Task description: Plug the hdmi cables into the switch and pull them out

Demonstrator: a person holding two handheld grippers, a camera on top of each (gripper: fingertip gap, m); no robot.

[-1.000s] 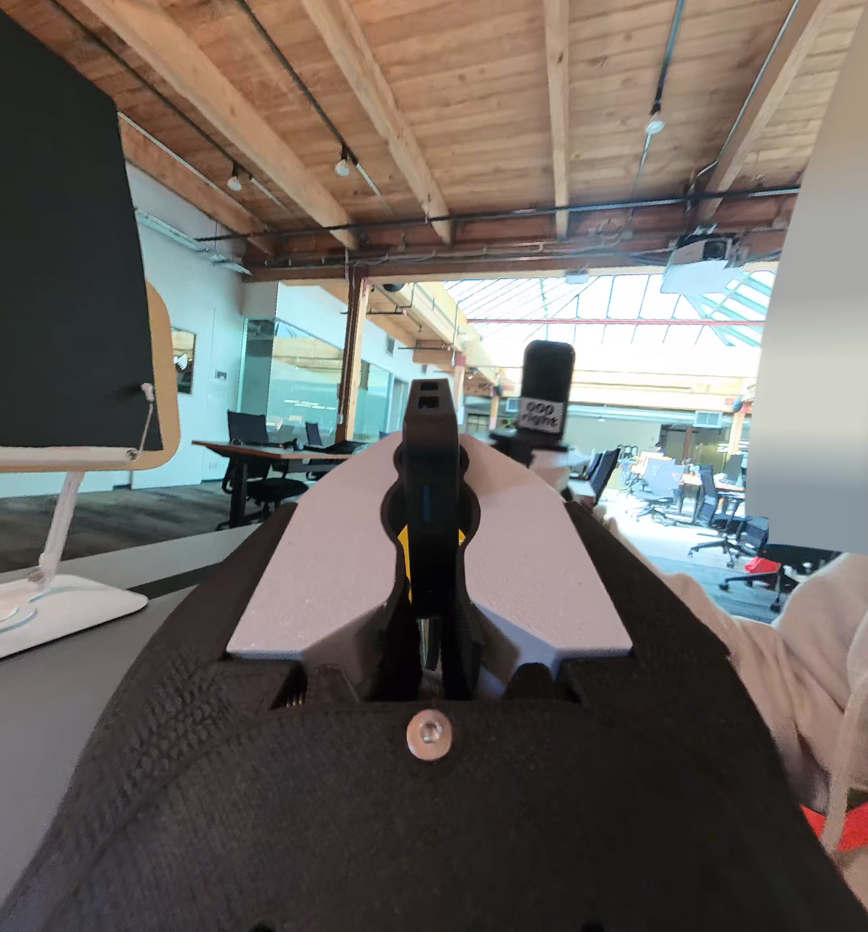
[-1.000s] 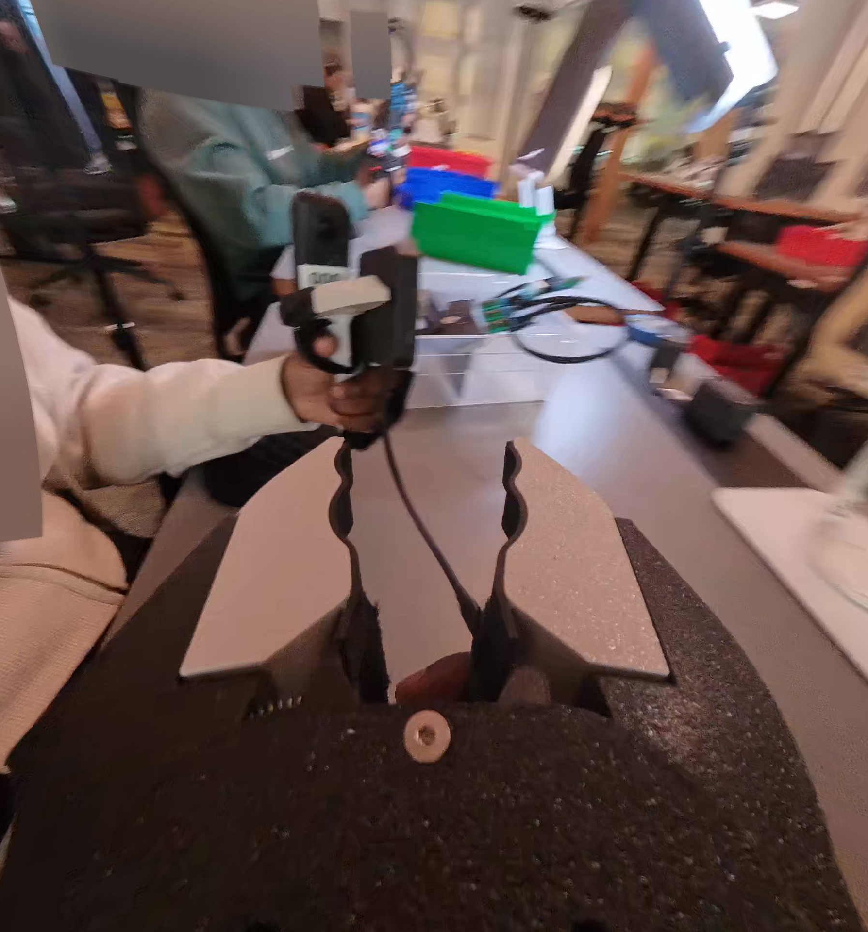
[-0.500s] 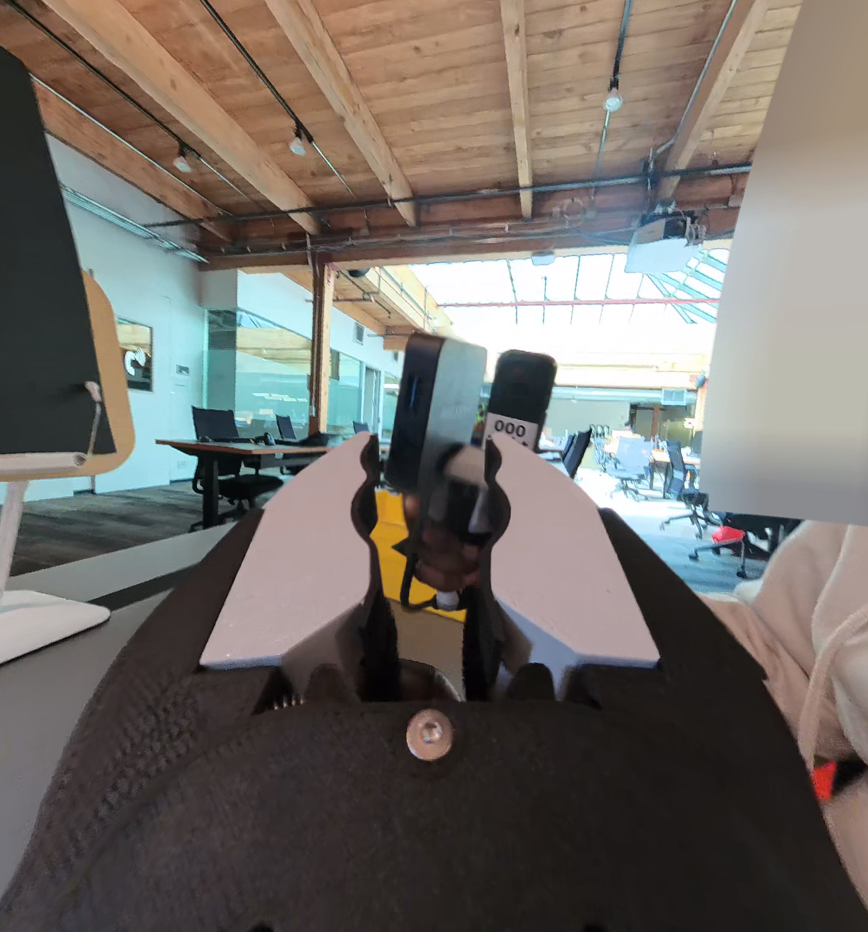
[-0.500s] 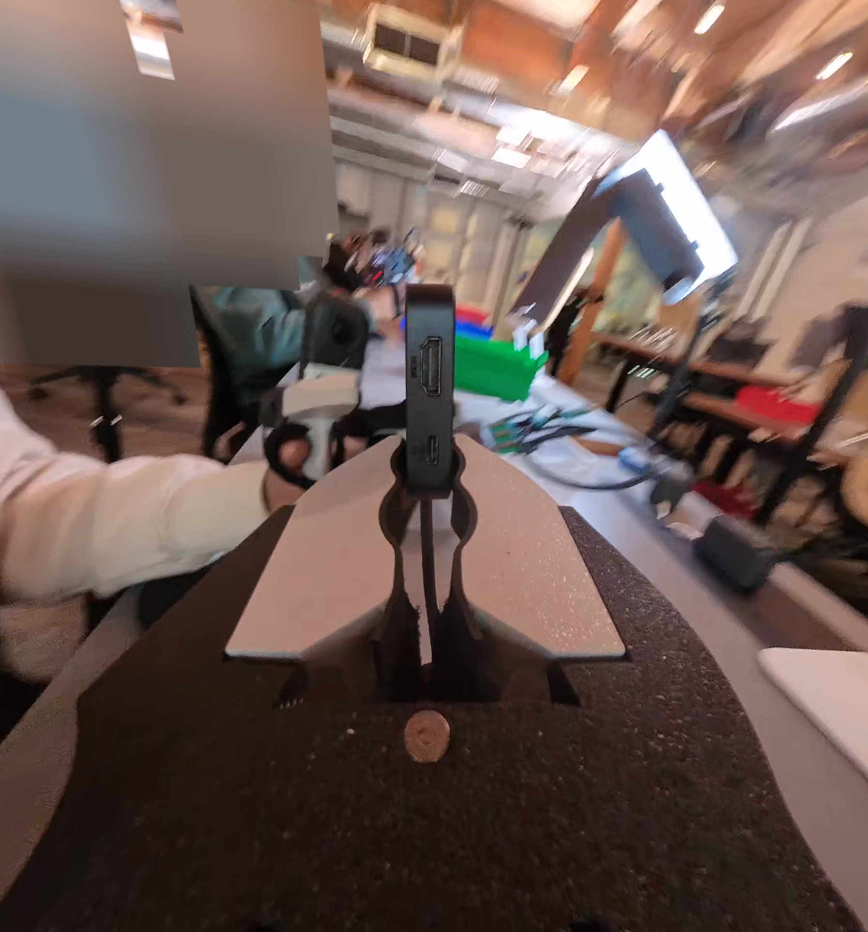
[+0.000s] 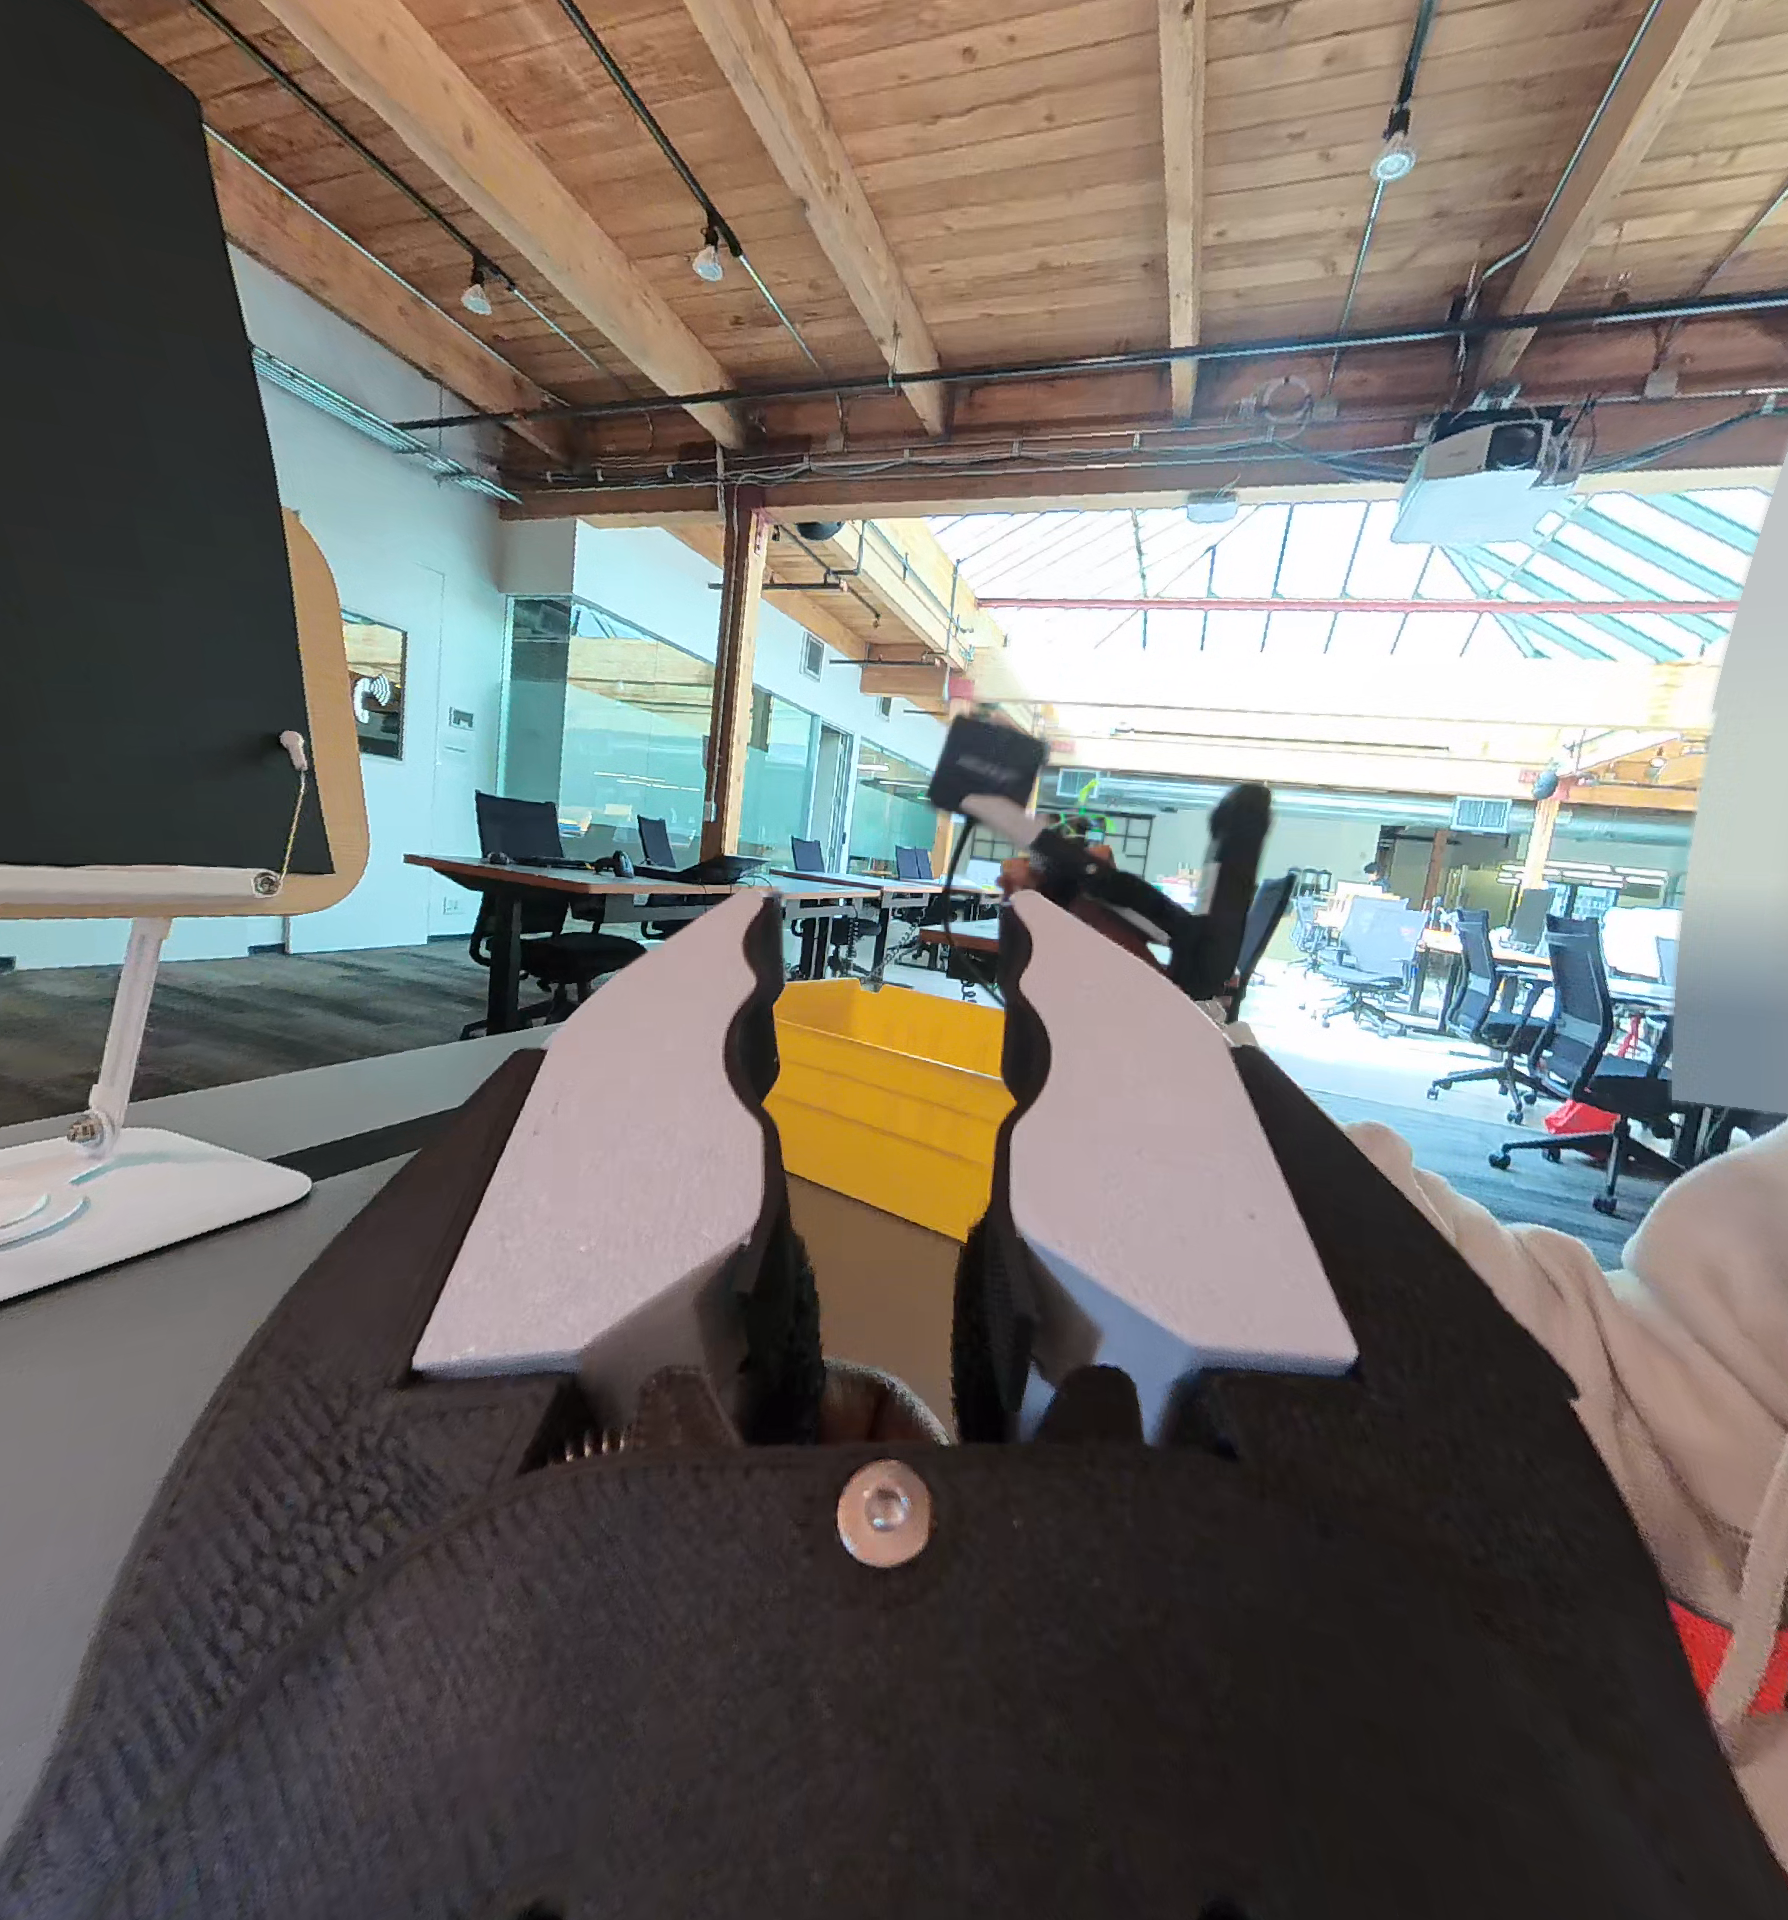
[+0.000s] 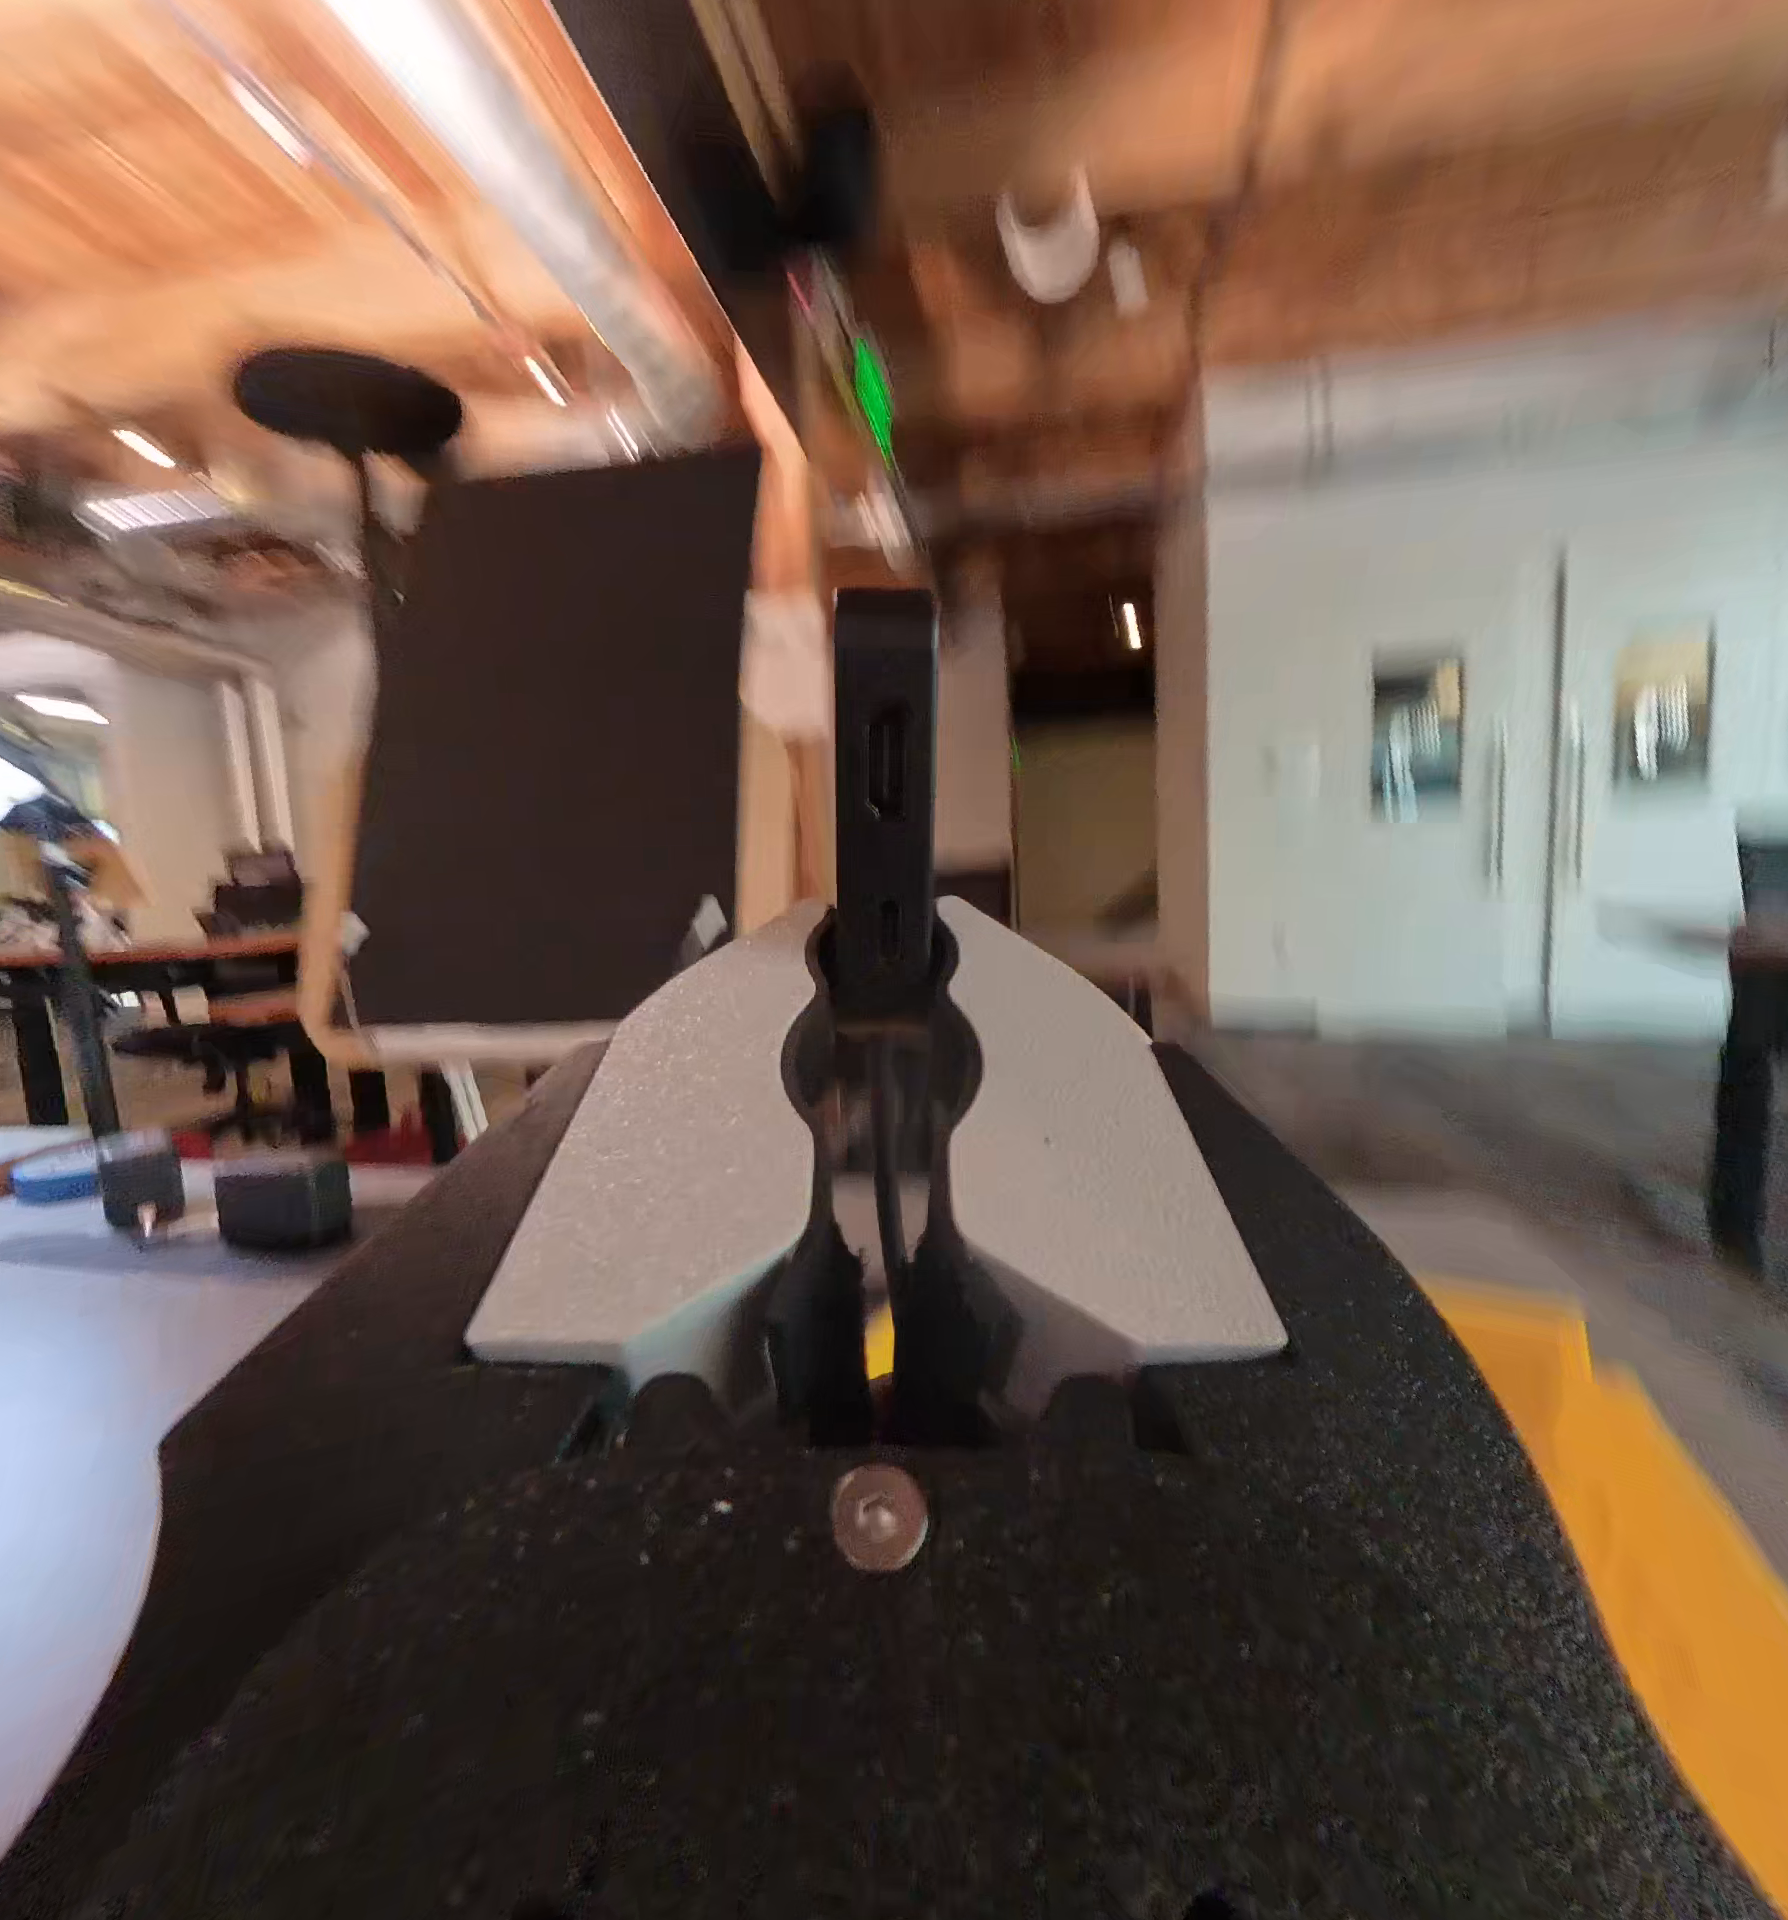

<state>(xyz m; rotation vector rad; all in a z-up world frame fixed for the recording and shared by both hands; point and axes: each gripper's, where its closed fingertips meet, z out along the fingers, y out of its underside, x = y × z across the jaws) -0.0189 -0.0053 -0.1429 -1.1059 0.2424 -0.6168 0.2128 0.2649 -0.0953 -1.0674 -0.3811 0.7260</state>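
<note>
Half a second ago had the switch (image 6: 885, 769) between the left gripper (image 5: 885, 914) fingers; now spread apart and empty, with the switch clamped upright in the right gripper (image 6: 882, 940), mid frame, a thin cable (image 6: 892, 1164) hanging under it. Seen small and far off above the left fingers too, switch (image 5: 985, 767) tilted. Below, a grey table (image 5: 59, 1382), a yellow bin (image 5: 885, 1091) at centre, a white stand (image 5: 90, 1164) at left, wood ceiling (image 5: 869, 156) on top; right view blurry.
</note>
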